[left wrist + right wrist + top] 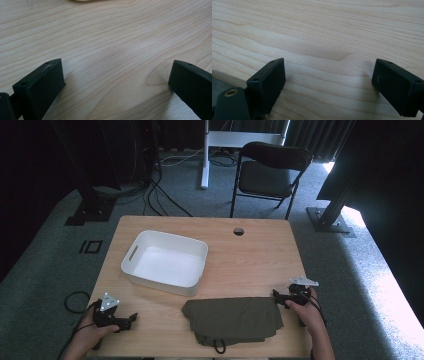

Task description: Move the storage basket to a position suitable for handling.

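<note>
A folded olive-green cloth garment [232, 319] is laid at the near edge of the pale wooden desk [250, 260], beside an empty white plastic bin [165, 262]. The left claw [131, 319] and right claw [276, 294] are held wide, empty, flanking it. Grasping seems unstarted; both edges must next be pinched.

On the pale wooden worktop [250, 255], the white plastic tub [165, 262] sits behind-left of the folded olive cloth [232, 318], apart.
</note>
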Demonstrator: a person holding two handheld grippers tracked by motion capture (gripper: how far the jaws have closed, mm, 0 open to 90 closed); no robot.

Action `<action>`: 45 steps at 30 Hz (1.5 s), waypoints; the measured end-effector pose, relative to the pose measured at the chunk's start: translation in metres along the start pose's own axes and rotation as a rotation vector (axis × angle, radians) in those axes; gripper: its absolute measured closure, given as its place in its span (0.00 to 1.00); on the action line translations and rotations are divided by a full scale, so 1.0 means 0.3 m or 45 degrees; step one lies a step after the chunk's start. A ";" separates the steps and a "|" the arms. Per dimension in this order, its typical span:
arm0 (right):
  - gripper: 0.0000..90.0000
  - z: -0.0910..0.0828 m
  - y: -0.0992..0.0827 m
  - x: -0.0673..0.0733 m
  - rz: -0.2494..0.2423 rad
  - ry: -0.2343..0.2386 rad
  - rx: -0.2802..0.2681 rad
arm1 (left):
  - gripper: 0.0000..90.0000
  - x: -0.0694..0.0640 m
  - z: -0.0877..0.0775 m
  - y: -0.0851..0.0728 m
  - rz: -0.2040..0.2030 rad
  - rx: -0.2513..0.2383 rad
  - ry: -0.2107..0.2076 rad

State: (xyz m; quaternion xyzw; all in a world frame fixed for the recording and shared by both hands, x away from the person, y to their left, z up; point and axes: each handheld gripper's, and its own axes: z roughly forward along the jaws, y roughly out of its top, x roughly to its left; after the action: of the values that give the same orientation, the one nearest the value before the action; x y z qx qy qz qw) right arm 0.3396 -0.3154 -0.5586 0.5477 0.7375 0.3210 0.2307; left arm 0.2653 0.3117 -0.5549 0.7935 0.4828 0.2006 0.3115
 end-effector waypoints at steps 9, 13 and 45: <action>0.13 0.003 0.003 -0.001 -0.002 0.000 0.001 | 0.02 0.015 -0.003 -0.003 0.012 -0.008 -0.011; 0.13 0.006 0.007 0.005 0.008 -0.009 0.000 | 0.02 0.026 -0.004 -0.004 0.013 -0.006 -0.011; 0.13 -0.010 0.175 0.114 -0.004 0.063 -0.117 | 0.02 0.149 -0.054 0.120 -0.039 -0.165 -0.073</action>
State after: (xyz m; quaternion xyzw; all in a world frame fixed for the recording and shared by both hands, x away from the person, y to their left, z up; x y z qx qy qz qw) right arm 0.3621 -0.2733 -0.5179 0.5273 0.7281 0.3677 0.2377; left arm 0.2986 0.3443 -0.5176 0.7696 0.4718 0.2040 0.3788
